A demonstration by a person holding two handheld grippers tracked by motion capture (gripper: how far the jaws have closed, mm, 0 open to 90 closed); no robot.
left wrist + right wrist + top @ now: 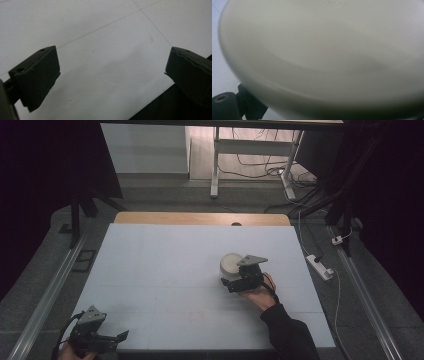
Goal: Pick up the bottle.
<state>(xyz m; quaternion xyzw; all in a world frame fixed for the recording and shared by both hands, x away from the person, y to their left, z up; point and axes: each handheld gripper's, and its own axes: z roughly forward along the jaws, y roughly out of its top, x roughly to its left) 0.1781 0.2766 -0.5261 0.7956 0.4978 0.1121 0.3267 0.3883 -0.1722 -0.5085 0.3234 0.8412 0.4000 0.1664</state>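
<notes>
At the lower left of the high view, your left gripper (120, 336) hangs right at the near edge of the white table (165, 270), with its jaws wide apart and nothing between them. The left gripper view confirms it: bare white surface between the two black jaws, and the dark drop-off cutting across the lower right corner of that frame. Drift any nearer to yourself and that gripper is off the table, so its trailing cable could catch on the lip. Everything ahead of it, the whole left half and centre of the frame, is open surface with nothing to hit.

Moving right, the white bowl (232, 265) sits right of centre on the table, well clear of every edge. Your right gripper (226, 282) is pressed up against its near side. In the right gripper view the bowl's pale wall (324, 50) looms, blurred, over the jaws, and one black jaw tip pokes out beneath it at the lower left. I can't tell whether the jaws are clamped on the rim or merely alongside it.

That is the main risk, I judge: a smooth, curved wall with a shallow bite may slip or tip out if you lift quickly. If you push instead, the bowl could skid toward the left. The right table edge and the power strip (320, 266) beyond it stay well apart from the bowl.
</notes>
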